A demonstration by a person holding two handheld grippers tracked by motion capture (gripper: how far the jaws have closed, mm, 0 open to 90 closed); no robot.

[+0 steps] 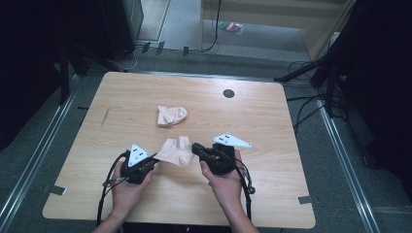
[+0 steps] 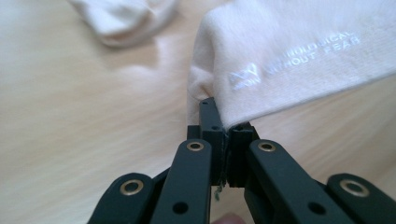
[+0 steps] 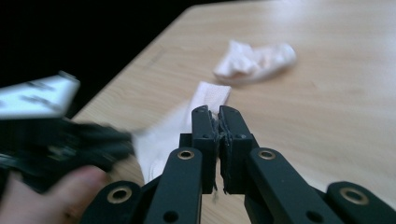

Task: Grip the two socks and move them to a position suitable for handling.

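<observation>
Tongs first: the left gripper (image 2: pixel 223 140) has its jaws clamped on the edge of a pale pink sock (image 2: pixel 289 60), the fabric pinched just below the printed band, in the lower middle of the left gripper view. No earlier picture stands beside this one, so only the clamp itself can be told. The right gripper (image 3: pixel 218 122) also has its jaws pressed together; in the right gripper view the sock's cuff (image 3: pixel 212 95) rises just behind the tips, and a sliver of cloth seems caught between them, though blur makes that hard to confirm. In the high view, lower centre of the frame, the held sock (image 1: pixel 176 150) spans between the left gripper (image 1: pixel 154 156) and the right gripper (image 1: pixel 195 148), one at each end. Such a two-ended hold likely serves to stretch the sock flat or to lift it for pairing. Its mate, a second pink sock (image 1: pixel 171 116), lies crumpled on the wooden table (image 1: pixel 262 126) just above, near the middle of the frame, apart from both grippers.
</observation>
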